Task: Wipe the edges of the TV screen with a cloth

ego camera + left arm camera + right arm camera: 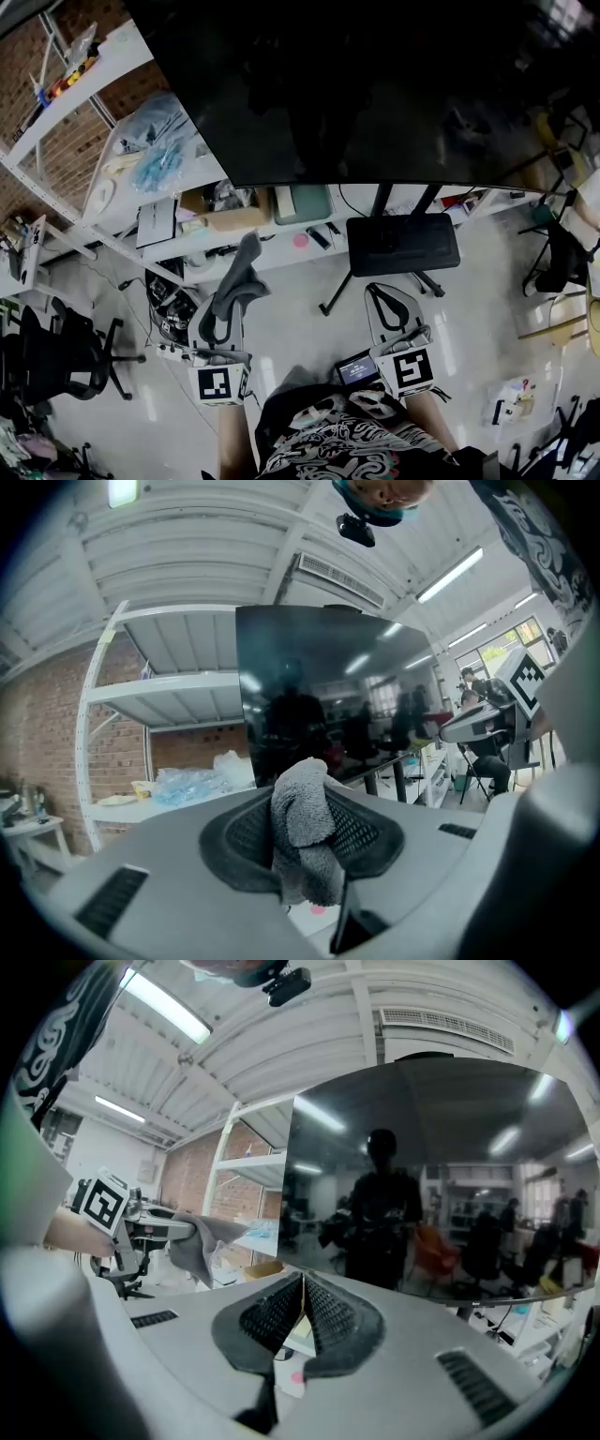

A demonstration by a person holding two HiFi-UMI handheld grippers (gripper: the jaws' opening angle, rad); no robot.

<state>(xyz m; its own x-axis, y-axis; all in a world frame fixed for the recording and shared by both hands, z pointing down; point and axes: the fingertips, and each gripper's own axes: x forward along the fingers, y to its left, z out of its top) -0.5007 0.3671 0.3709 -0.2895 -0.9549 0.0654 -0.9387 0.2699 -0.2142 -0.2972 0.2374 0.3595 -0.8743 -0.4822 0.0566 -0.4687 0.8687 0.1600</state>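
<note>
Before the large dark flat TV screen (375,84), on its black floor stand (403,242): both tools held low, well short of the glass.

- Left tool (231,302): clamped on a grey terry cloth (242,267); a fold stands above the jaws and the rest hangs below. The cloth is not touching the screen.
- Right tool (386,298): jaws pressed together, nothing held between them.
- Step in hand, as judged: the approach. The cloth is gripped and no edge has been reached yet.
- Next move, as judged: the left tool is to be raised and carried forward until the upstanding fold meets the screen's lower edge, then drawn along that edge with light pressure, with the cloth rather than the jaw tips presented to the glass.
- Edges: the lower edge is seen across most of the head view; the left edge rises beside the white metal shelving (70,89); the top and right edges are out of view.
- Room: open pale floor (300,328) lies between the tools and the stand. A cluttered white table (281,239) carrying a brown cardboard box (230,211) sits close under the lower left corner, so less clearance is expected there.
</note>
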